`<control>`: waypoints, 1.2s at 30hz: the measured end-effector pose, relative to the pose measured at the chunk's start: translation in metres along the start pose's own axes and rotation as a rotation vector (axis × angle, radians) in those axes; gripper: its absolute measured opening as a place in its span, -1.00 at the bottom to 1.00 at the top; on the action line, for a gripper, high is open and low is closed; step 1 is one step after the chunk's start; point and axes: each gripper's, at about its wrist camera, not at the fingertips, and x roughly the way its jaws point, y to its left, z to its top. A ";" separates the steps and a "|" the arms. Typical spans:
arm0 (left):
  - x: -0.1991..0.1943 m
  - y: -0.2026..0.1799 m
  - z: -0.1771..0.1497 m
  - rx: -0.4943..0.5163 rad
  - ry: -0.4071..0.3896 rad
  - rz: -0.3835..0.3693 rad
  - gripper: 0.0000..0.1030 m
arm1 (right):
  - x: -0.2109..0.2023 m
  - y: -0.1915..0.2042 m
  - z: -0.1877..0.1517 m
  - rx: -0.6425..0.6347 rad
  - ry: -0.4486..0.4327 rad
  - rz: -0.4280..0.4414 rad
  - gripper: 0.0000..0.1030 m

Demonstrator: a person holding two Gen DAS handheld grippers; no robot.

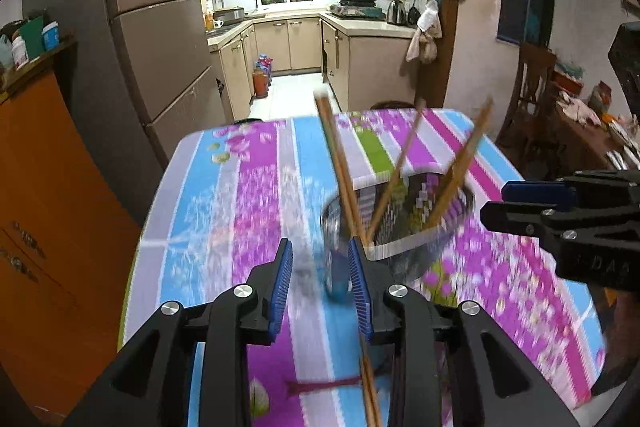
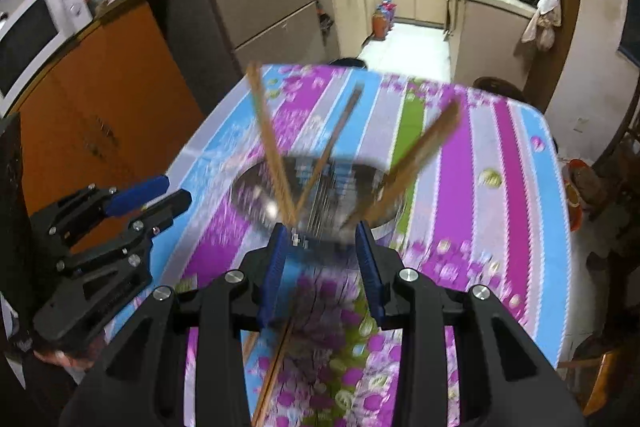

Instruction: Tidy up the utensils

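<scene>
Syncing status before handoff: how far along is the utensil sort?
Done: several chopsticks already lean inside the metal bowl on the striped tablecloth. In hand: nothing clearly gripped; the left hand-held gripper and right hand-held gripper both look open. Left: chopsticks lying on the cloth below the grippers. Motion blur hides finer detail.

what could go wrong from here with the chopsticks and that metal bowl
1. The chopsticks lean loosely out of the metal bowl in different directions; a knock from the open right hand-held gripper, which sits close to the rim, might tip them out or shove the bowl.
2. More chopsticks lie on the tablecloth under that gripper and may get pinned or pushed.
3. The open left hand-held gripper is close to the leaning pair too, so a snag looks possible.
</scene>
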 end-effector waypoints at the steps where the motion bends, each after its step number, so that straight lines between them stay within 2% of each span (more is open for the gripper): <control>1: -0.001 -0.001 -0.011 0.001 0.004 -0.009 -0.41 | 0.001 0.001 -0.010 0.001 0.004 0.008 -0.34; 4: -0.006 -0.002 -0.049 0.014 0.017 -0.024 -0.41 | 0.005 0.002 -0.044 0.010 0.010 0.031 -0.34; 7: -0.009 -0.008 -0.093 0.048 0.028 -0.002 -0.41 | 0.009 0.004 -0.081 0.027 0.020 0.056 -0.34; 11: -0.013 -0.017 -0.136 0.074 0.038 0.010 -0.41 | 0.015 0.011 -0.124 0.049 0.041 0.092 -0.34; 16: -0.023 -0.027 -0.177 0.087 0.045 0.021 -0.41 | 0.015 0.030 -0.168 0.024 0.046 0.091 -0.34; 21: -0.035 -0.038 -0.213 0.105 0.048 0.021 -0.40 | 0.011 0.043 -0.209 0.002 0.018 0.055 -0.34; 30: -0.069 -0.057 -0.285 0.147 -0.066 0.004 -0.40 | 0.002 0.073 -0.283 -0.063 -0.069 -0.060 -0.34; 33: -0.078 -0.063 -0.301 0.163 -0.134 0.020 -0.40 | 0.004 0.078 -0.303 -0.064 -0.077 -0.065 -0.34; 36: -0.078 -0.068 -0.314 0.186 -0.181 0.038 -0.40 | 0.001 0.082 -0.315 -0.070 -0.126 -0.070 -0.35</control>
